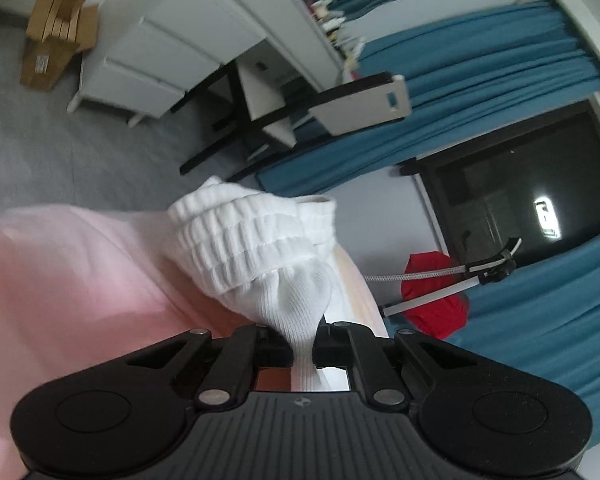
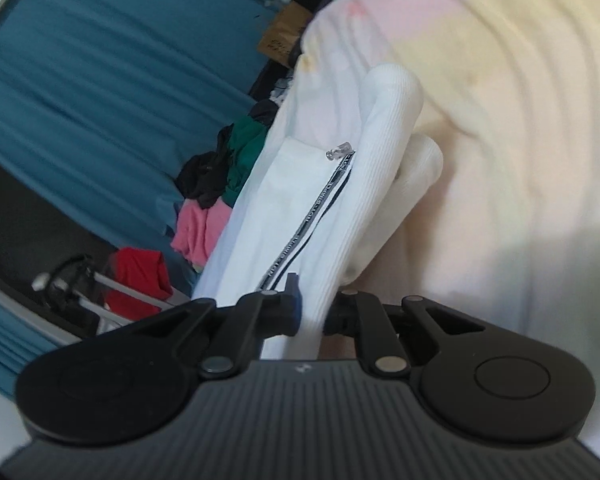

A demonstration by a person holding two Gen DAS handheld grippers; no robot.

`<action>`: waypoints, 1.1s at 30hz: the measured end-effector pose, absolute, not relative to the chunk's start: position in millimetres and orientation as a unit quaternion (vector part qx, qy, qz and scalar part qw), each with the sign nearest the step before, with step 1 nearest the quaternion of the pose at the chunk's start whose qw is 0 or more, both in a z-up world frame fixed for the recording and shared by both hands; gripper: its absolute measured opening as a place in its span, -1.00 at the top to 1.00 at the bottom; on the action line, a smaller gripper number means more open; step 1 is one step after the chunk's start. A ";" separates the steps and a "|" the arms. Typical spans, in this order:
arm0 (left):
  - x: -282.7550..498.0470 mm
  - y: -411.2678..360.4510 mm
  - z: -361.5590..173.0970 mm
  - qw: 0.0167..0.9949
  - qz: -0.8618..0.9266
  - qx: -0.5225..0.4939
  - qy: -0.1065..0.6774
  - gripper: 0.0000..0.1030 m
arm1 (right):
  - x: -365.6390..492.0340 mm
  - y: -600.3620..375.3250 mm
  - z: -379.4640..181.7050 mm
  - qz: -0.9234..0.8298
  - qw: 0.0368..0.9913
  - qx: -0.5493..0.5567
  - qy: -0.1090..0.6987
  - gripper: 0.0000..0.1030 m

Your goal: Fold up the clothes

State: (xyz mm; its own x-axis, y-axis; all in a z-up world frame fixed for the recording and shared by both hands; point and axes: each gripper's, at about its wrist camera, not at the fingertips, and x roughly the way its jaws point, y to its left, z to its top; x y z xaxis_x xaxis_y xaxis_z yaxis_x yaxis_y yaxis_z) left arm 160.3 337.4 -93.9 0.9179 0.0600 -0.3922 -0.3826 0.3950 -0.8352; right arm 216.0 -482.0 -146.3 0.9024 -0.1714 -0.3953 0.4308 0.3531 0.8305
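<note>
two hand-held grippers show, one per view, and both pinch cloth. the left hand-held gripper (image 1: 302, 350) has its jaws pressed together on a narrow neck of one white ribbed knit garment (image 1: 256, 240), whose bunched, ruffled part hangs just beyond the jaws, above a pale pink bed sheet (image 1: 72, 276). the right hand-held gripper (image 2: 311, 316) is clamped on a fold of white ribbed cloth (image 2: 364, 200) that runs up and away from it over the pastel pink-and-yellow bedding (image 2: 500, 100); whether this is the same garment cannot be told. one black-and-white printed drawstring (image 2: 312, 220) with one clear tip lies along that cloth.

beside the bed, in the right view, one heap of loose clothes (image 2: 220, 184) shows black, green and pink pieces; how many is unclear. one red cloth (image 1: 434, 300) sits by a white stand. one open brown cardboard box (image 1: 58, 36) on the grey floor holds flat brown pieces, number unclear. one white drawer unit (image 1: 152, 52) has three drawer fronts. teal curtains (image 1: 480, 92) hang behind one chair (image 1: 340, 108).
</note>
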 end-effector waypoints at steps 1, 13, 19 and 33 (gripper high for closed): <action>153.2 335.1 -87.7 0.826 0.134 -0.527 0.147 0.86 | 208.5 -481.9 -144.5 -0.187 0.812 0.540 0.122 0.77; 24.7 372.2 -82.2 0.790 0.144 -0.579 0.140 0.86 | 122.7 -489.6 -113.6 -0.167 0.818 0.533 0.135 0.78; 38.0 358.0 -83.1 0.821 0.227 -0.466 0.239 0.84 | 116.5 -499.5 -148.8 -0.188 0.786 0.552 0.206 0.78; 20.2 297.4 -55.6 0.866 0.245 -0.323 0.293 -0.45 | 104.8 -506.4 -177.5 -0.140 0.734 0.629 0.213 0.47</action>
State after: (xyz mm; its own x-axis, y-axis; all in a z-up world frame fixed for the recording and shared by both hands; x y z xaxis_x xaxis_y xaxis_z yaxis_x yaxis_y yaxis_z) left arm 20.2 297.4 -55.6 0.7090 0.2346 -0.6650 -0.6129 0.6715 -0.4166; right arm 104.8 -506.4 -177.5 0.8699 0.0633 -0.4891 0.4736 0.1697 0.8643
